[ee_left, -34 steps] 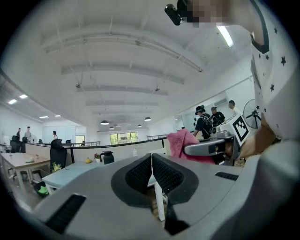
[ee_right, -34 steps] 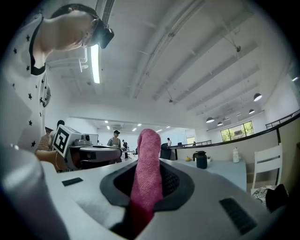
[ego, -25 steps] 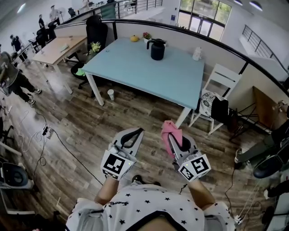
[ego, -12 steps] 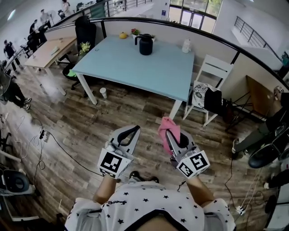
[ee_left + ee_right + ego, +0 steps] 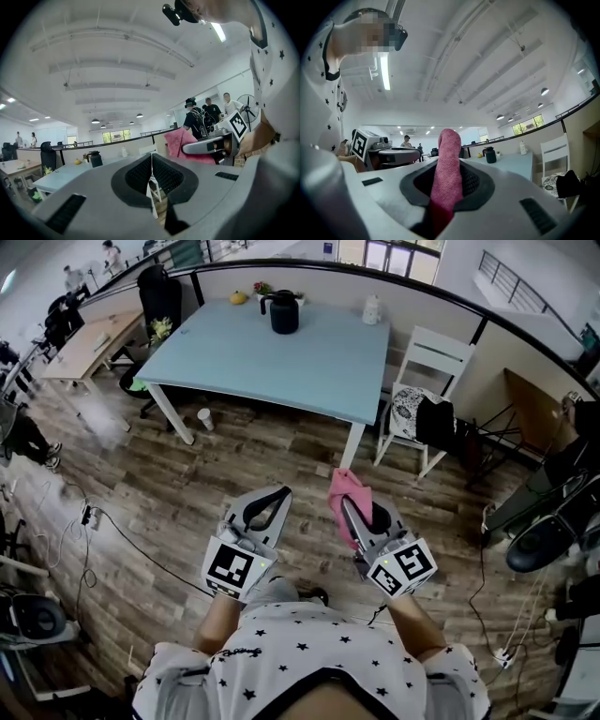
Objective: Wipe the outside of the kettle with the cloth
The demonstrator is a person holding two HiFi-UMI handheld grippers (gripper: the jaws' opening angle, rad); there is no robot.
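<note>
Open-plan office, wood floor (image 5: pixel 141 474) underfoot, pale blue table (image 5: pixel 281 362) ahead, well apart from both grippers. On table's far edge, near partition wall: black kettle (image 5: pixel 283 312), squat, upright, handle on its left side in head view. Just left of it a yellow fruit (image 5: pixel 238 298); white bottle (image 5: pixel 371 308) further right along same edge.

Pink cloth (image 5: pixel 349 486), terry-like, folded into a thick strip, pinched in right gripper (image 5: pixel 347 507) and sticking up past fingertips, rounded top flopping over. Seen in right gripper view as an upright pink roll filling the gap between the jaws, lower end darker, deep in the throat.

Right gripper clamped on cloth, held low in front of torso, pointing forward toward table, marker cube nearest body. Beside it, left gripper (image 5: pixel 279 495): jaws pressed together, pads meeting in a thin line, empty. Held level with right one, near it with a gap between, same forward aim, tips angled slightly toward each other. Both over floor, well short of table.

White chair (image 5: pixel 427 357) at table's right end, dark bag (image 5: pixel 436 423) on it. Paper cup (image 5: pixel 203 418) on floor by left table leg. Black office chair (image 5: pixel 157 296) at far left corner. Star-print shirt (image 5: pixel 309 662) at bottom of head view. People standing in background, small.
</note>
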